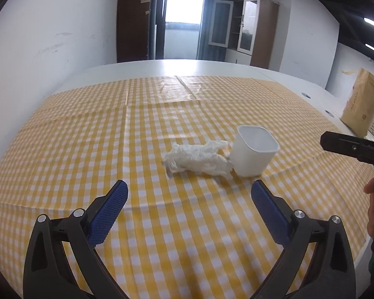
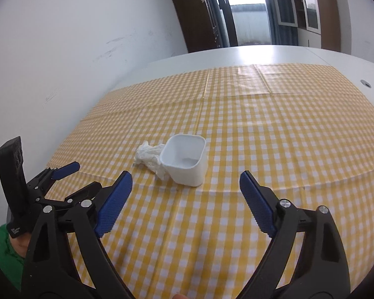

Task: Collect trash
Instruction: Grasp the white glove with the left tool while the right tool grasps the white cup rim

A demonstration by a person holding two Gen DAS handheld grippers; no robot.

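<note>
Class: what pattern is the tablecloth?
Yellow-and-white check tablecloth, clearest in the right wrist view.

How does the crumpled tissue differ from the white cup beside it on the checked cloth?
The crumpled tissue is soft, wrinkled and irregular; the white cup is smooth and rigid, with a rounded-square rim. The tissue lies low and spread along the tablecloth, while the cup stands upright and taller. The cup is open-topped and looks empty; the tissue is a solid wad. Both are white, sit close together, and neither is held.
</note>
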